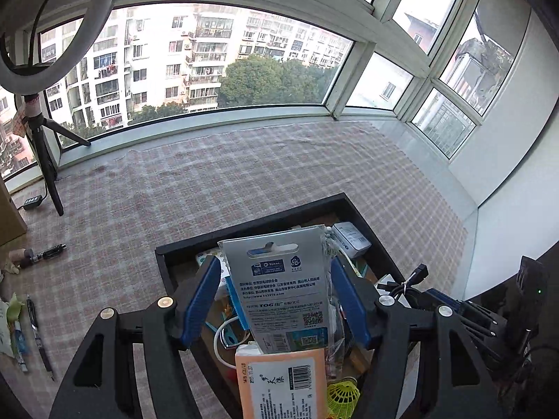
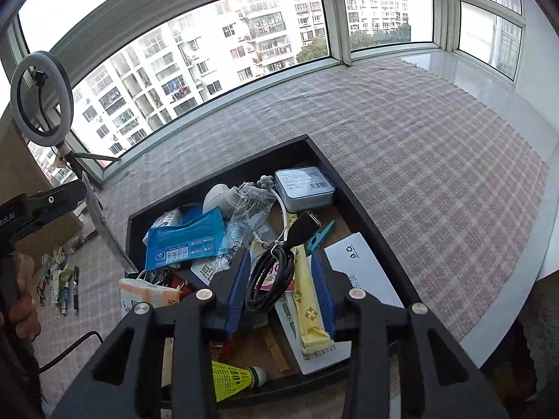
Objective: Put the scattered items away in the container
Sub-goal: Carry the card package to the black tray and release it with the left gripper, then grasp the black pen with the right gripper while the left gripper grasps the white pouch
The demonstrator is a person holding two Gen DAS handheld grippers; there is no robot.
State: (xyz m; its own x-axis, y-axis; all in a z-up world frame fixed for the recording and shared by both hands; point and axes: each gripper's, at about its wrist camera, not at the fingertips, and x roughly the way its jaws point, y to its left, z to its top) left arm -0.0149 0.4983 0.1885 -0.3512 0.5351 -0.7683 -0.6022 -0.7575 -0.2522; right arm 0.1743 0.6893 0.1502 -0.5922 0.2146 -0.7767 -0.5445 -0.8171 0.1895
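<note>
The left gripper (image 1: 276, 300), jaws parted, brackets a grey card package (image 1: 283, 286) above the black rectangular tray (image 2: 353, 195). The right gripper (image 2: 281, 289), jaws released, straddles a coiled black cable (image 2: 272, 276) lying in the tray.

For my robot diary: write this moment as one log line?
left claw: over tray, grey packet between fingers | right claw: open over black cable | pens: outside tray

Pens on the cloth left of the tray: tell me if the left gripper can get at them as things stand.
Probably not yet: the left gripper has a grey card between its open jaws over the tray. The pens themselves lie uncovered on the cloth.
</note>
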